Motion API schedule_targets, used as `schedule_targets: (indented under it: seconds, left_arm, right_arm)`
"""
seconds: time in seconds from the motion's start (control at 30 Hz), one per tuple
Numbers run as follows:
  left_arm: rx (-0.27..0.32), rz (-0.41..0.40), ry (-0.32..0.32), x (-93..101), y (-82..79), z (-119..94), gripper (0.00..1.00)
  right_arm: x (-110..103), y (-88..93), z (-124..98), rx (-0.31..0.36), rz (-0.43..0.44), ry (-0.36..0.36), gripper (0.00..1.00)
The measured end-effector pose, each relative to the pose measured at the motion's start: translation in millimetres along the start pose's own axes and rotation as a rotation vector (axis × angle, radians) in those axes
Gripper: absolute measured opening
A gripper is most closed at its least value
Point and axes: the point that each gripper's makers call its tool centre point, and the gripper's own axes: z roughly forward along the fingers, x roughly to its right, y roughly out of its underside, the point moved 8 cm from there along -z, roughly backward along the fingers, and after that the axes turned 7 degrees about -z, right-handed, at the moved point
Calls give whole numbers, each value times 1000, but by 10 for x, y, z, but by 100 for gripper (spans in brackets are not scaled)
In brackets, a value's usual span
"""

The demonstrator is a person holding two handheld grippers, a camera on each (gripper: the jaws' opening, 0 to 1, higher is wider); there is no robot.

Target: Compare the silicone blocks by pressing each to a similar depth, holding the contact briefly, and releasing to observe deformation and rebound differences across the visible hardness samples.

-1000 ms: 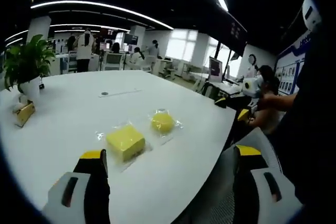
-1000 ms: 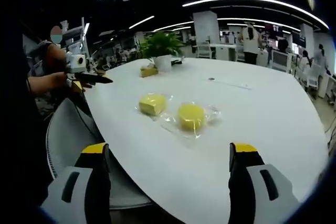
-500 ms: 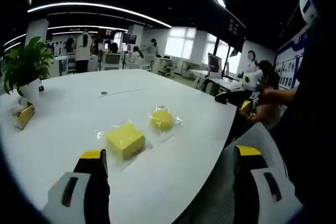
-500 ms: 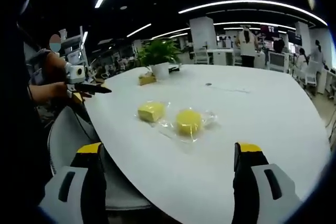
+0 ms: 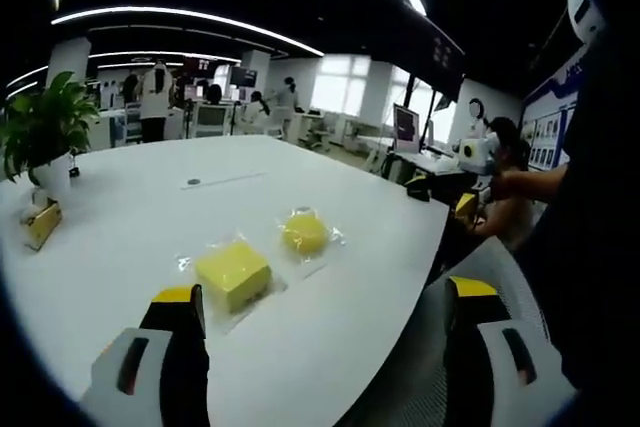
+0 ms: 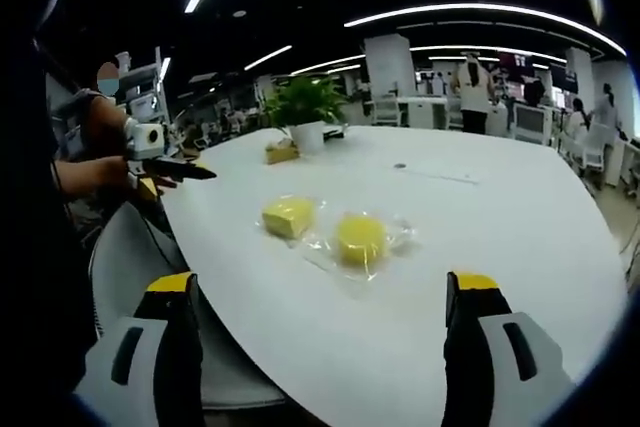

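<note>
On the white desk (image 6: 520, 237) we list, left to right, a square yellow block (image 6: 288, 215) and a round yellow block (image 6: 361, 238), both in clear wrap. Left gripper (image 5: 320, 317) and right gripper (image 6: 320, 312) hover spread, holding nothing. Risk: slick wrap letting pressed blocks slide.

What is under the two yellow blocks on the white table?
Clear plastic wrapping lies under and around the square block and the round block, on the white table. The blocks' undersides are hidden.

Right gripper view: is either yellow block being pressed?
No, the square block and round block lie untouched in clear wrappers.
</note>
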Motion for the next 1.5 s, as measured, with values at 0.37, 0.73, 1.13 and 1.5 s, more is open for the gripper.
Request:
schedule_targets:
  seconds: [0.37, 0.73, 1.13, 1.5]
  left_arm:
    - [19, 40, -18, -19, -51, -85, 99]
    - [4, 29, -2, -16, -46, -108, 99]
    - [-5, 22, 2, -3, -61, -82, 99]
    - [-15, 0, -24, -76, -30, -114, 99]
  right_arm:
    - [78, -8, -22, -16, 47, 12, 96]
    - [114, -23, -65, -15, 44, 24, 94]
    - [113, -7, -77, -32, 33, 28, 92]
    - [112, -21, -30, -47, 0, 24, 87]
